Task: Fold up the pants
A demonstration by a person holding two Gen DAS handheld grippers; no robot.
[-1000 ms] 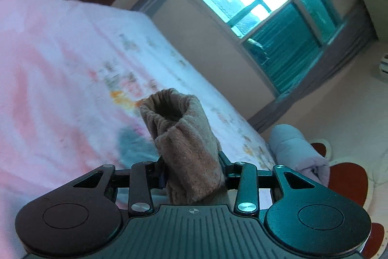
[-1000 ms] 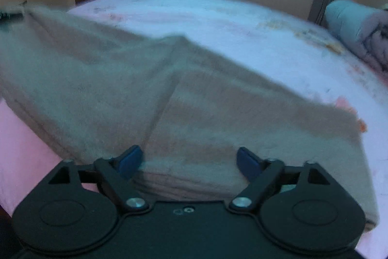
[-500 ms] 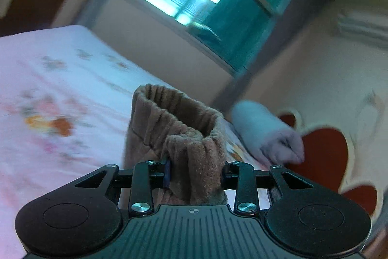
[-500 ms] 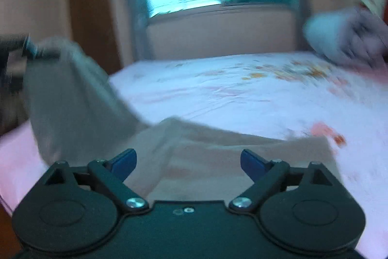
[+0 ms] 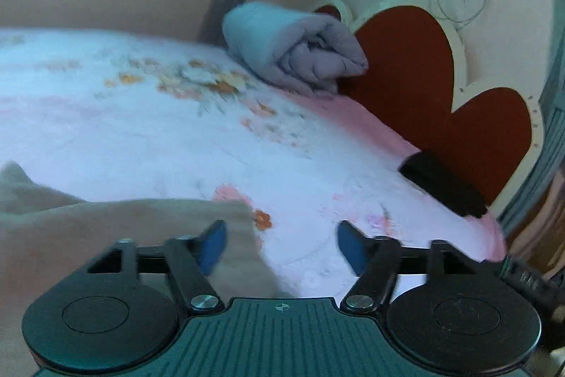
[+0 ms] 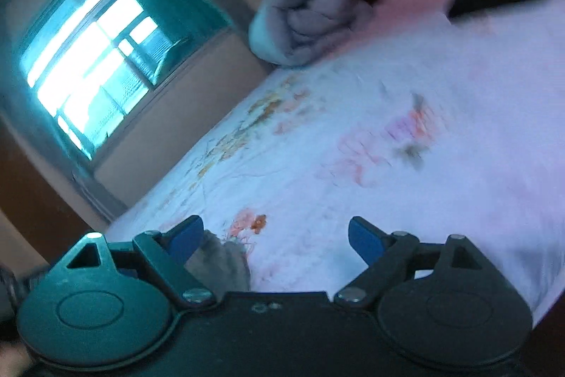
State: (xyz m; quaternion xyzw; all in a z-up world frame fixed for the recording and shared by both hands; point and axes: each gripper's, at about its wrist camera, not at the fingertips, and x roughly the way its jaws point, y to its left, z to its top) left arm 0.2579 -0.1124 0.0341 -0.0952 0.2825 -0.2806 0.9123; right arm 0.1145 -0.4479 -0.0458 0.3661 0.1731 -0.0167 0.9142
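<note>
The tan pants (image 5: 106,235) lie flat on the pink and white bed sheet (image 5: 176,136), filling the lower left of the left wrist view. My left gripper (image 5: 279,244) hangs over their right edge with its jaws opening; only the left blue pad (image 5: 212,244) overlaps the cloth, and nothing is pinched. In the right wrist view only a small grey-tan corner of the pants (image 6: 222,265) shows beside the left pad. My right gripper (image 6: 275,237) is open over bare sheet (image 6: 388,165).
A rolled grey quilt (image 5: 296,48) lies at the head of the bed against a red heart-shaped headboard (image 5: 423,87). A black object (image 5: 441,182) sits near the bed's right edge. A bright window (image 6: 91,69) and wall stand beyond the bed.
The left gripper let go of the bunched waistband it held and swung right toward the headboard. The pants now lie flat. The right gripper rolled and swung right off the cloth.
</note>
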